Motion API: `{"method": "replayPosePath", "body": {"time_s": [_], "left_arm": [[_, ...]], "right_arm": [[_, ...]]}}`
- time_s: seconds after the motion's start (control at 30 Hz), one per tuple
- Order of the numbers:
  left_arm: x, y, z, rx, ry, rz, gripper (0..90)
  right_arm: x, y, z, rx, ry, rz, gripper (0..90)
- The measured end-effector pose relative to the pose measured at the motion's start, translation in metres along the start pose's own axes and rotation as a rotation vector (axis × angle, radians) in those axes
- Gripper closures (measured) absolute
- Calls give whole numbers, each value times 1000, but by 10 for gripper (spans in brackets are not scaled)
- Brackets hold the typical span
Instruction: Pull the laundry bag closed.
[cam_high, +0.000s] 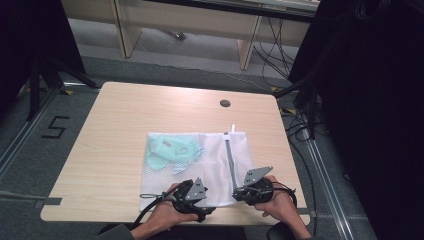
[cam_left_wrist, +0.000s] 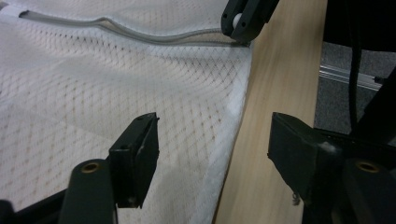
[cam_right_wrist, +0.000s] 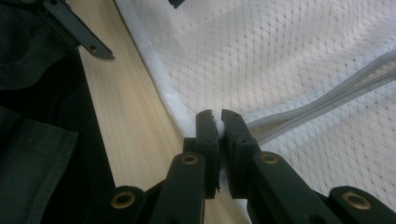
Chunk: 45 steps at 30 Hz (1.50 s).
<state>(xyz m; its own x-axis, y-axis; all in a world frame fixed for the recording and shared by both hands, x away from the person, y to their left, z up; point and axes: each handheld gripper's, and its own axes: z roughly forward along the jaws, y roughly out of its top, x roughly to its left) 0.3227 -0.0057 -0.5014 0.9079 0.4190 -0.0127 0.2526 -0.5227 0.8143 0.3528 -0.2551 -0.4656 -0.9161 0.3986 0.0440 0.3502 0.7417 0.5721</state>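
A white mesh laundry bag (cam_high: 210, 150) lies flat on the wooden table (cam_high: 125, 115), with a pale green garment (cam_high: 172, 152) inside its far left part. A grey zipper (cam_high: 231, 160) runs down the bag's right side toward me. My right gripper (cam_right_wrist: 218, 119) is shut on the bag's near edge (cam_right_wrist: 177, 102), where the zipper (cam_right_wrist: 327, 93) ends. My left gripper (cam_left_wrist: 215, 135) stands open at the near edge. The bag's hem (cam_left_wrist: 233, 121) lies between its jaws, untouched. Farther off in the left gripper view, the right gripper (cam_left_wrist: 243, 21) pinches the zipper (cam_left_wrist: 140, 35).
A round cable hole (cam_high: 225, 103) sits near the table's far edge. The near table edge (cam_high: 150, 220) runs just under both hands. Cables (cam_high: 300, 125) trail on the floor at the right, beside a black curtain. Stand legs (cam_high: 45, 75) are at the left.
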Motion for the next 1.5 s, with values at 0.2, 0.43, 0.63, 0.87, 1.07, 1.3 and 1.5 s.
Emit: {"method": "replayPosePath", "body": {"time_s": [0.2,0.43,0.63,0.87,1.07,1.3,1.5], "left_arm": [[-3,4,12,-19,-9,9,400],[-10,13,29,-12,-36,5,457],[-12,17,41,56,-20,30,505],[-15,22,49,65,11,63,535],[-20,24,55,69,5,86,624],[-19,27,57,79,20,116,787],[-21,28,55,91,25,187,887]], "right_arm": [[-1,1,-3,-24,3,29,865],[-4,-1,-5,-48,-1,81,865],[-3,0,-5,-54,2,106,865],[-5,0,-6,-65,-3,87,865],[-4,0,-5,-63,1,92,865],[-3,0,-4,-74,7,96,865],[-4,0,-3,-69,19,103,865]]}}
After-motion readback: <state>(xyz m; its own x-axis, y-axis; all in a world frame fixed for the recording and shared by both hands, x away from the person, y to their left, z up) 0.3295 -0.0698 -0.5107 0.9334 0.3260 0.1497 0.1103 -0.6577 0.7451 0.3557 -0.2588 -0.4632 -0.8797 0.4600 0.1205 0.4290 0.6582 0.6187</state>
